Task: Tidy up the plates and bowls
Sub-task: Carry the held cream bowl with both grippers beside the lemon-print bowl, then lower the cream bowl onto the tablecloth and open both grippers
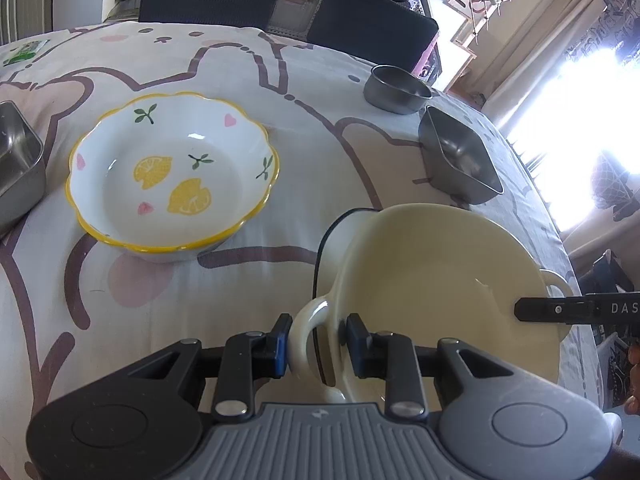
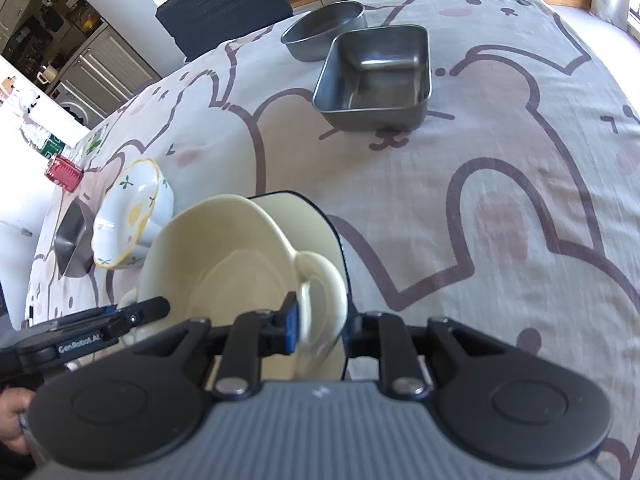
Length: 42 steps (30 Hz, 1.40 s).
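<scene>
Cartoon tablecloth | both grippers pinch cream bowl by loop handles at 3 and 9 o'clock | ceramic: heavy, slick, fragile

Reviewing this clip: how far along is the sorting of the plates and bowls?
Early. Done: nothing looks stacked yet. In hand: both grippers, left and right, grip the handles of the cream bowl, tilted over a dark-rimmed dish. Left: the lemon bowl, square tin and round tin sit apart.

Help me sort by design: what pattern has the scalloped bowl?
Lemons, hearts and leaves, yellow rim; left wrist view.
</scene>
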Each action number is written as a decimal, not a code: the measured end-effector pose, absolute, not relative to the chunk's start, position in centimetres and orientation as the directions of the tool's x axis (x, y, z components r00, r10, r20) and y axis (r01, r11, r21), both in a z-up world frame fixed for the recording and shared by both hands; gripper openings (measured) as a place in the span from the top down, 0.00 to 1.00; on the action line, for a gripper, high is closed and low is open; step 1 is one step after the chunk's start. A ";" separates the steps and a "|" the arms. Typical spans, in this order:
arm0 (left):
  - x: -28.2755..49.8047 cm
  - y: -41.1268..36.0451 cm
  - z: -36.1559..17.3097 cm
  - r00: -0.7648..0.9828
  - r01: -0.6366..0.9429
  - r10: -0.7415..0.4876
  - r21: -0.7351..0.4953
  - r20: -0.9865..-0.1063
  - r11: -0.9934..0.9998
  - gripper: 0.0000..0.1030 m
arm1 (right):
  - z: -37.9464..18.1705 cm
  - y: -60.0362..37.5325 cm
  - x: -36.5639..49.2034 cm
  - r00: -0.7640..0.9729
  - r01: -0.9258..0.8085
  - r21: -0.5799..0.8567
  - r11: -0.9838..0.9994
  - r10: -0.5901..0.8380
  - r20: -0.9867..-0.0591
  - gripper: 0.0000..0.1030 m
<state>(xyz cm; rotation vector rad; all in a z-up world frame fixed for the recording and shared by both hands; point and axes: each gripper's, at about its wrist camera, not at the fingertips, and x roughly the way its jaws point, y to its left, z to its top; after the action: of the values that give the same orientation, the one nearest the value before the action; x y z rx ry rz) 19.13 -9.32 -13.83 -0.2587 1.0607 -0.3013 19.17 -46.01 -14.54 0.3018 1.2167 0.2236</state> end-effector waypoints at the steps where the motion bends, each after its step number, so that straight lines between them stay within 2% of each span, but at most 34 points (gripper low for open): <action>1: 19.1 -9.3 -13.8 0.455 0.118 -0.364 -0.350 -0.813 0.929 0.69 | -14.5 -46.1 19.1 0.332 -0.007 0.344 0.939 0.327 -0.885 0.76; 8: 19.1 -9.2 -13.9 0.453 0.120 -0.372 -0.358 -0.810 0.926 0.69 | -14.2 -46.6 18.8 0.340 -0.005 0.345 0.939 0.326 -0.882 0.75; 28: 19.2 -9.5 -13.6 0.459 0.135 -0.367 -0.345 -0.809 0.929 0.69 | -14.4 -45.7 19.2 0.329 -0.008 0.205 0.979 0.196 -0.924 0.66; 42: 19.4 -9.4 -13.4 0.453 0.131 -0.356 -0.334 -0.817 0.933 0.70 | -14.7 -45.3 19.5 0.329 -0.026 0.207 0.978 0.204 -0.922 0.66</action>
<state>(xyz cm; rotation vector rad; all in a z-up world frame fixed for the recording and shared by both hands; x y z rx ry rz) 19.45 -9.45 -13.43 -0.2364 1.0610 -0.3037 19.54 -45.26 -14.75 0.1656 1.2276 0.1513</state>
